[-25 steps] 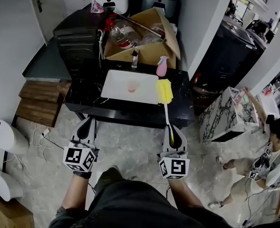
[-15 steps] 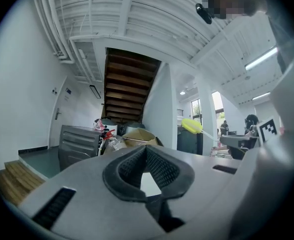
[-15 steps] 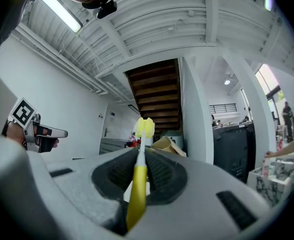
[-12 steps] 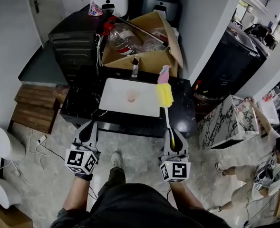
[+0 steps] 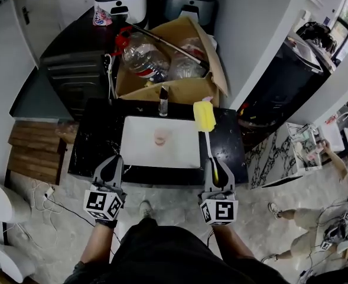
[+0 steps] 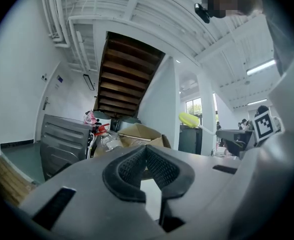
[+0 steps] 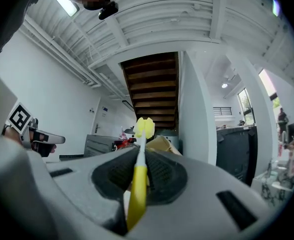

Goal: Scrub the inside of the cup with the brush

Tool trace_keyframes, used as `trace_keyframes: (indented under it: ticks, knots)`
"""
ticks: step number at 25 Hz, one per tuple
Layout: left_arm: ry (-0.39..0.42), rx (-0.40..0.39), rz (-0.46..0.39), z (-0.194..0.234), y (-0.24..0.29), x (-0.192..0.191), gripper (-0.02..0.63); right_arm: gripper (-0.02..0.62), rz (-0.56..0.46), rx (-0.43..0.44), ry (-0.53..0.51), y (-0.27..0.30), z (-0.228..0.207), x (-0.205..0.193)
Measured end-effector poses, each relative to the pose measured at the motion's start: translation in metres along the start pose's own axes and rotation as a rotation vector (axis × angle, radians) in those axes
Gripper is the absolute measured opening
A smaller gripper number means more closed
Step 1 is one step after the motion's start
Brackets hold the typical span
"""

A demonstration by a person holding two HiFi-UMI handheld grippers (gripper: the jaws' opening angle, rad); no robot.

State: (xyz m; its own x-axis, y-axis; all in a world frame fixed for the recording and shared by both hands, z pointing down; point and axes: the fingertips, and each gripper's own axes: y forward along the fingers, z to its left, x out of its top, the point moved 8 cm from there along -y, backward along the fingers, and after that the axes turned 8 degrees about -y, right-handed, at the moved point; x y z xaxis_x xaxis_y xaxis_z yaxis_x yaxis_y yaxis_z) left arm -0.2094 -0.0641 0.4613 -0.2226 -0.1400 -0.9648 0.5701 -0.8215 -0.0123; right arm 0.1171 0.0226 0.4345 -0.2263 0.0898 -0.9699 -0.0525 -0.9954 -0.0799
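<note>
A small pink cup (image 5: 160, 136) stands on a white tray (image 5: 179, 152) on the black table (image 5: 97, 135). My right gripper (image 5: 214, 165) is shut on the yellow handle of the brush (image 5: 204, 116). The brush's yellow head points away from me, past the tray's far right corner. In the right gripper view the handle (image 7: 138, 179) runs straight out between the pads to the brush head (image 7: 145, 127). My left gripper (image 5: 113, 162) hovers at the table's front edge, left of the tray, shut and empty, its pads (image 6: 137, 166) pressed together.
A cardboard box (image 5: 162, 84) with plastic bottles stands behind the table, with a small dark bottle (image 5: 163, 102) in front of it. A dark cabinet (image 5: 73, 70) is at the left and a marble-patterned stand (image 5: 303, 149) at the right. A person (image 5: 339, 218) crouches at the far right.
Both grippers have moved forward together from over the floor to the table's front edge. The brush head has gone from the tray's near right side to beyond its far right corner.
</note>
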Motion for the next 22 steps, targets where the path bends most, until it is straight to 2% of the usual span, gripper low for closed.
trace_keyframes:
  ticks: [8, 12, 16, 18, 20, 22]
  knots:
    - [0.005, -0.038, 0.043, 0.04, 0.059, 0.005, 0.002, 0.037, -0.005, -0.03, -0.006, 0.068, 0.0, 0.001]
    - [0.029, -0.042, 0.051, 0.039, 0.074, 0.004, 0.003, 0.037, -0.003, -0.016, -0.012, 0.087, -0.01, 0.0]
    - [0.039, -0.045, 0.049, 0.035, 0.091, 0.003, 0.034, 0.037, -0.014, 0.006, 0.002, 0.106, -0.023, -0.005]
    - [0.048, -0.043, 0.055, 0.029, 0.098, -0.002, 0.091, 0.037, -0.018, 0.021, -0.006, 0.111, -0.032, -0.006]
    - [0.052, -0.039, 0.074, 0.025, 0.107, -0.009, 0.233, 0.037, -0.022, 0.026, 0.0, 0.116, -0.043, -0.008]
    - [0.052, -0.042, 0.105, 0.023, 0.119, -0.019, 0.289, 0.037, -0.029, 0.035, -0.004, 0.122, -0.05, -0.007]
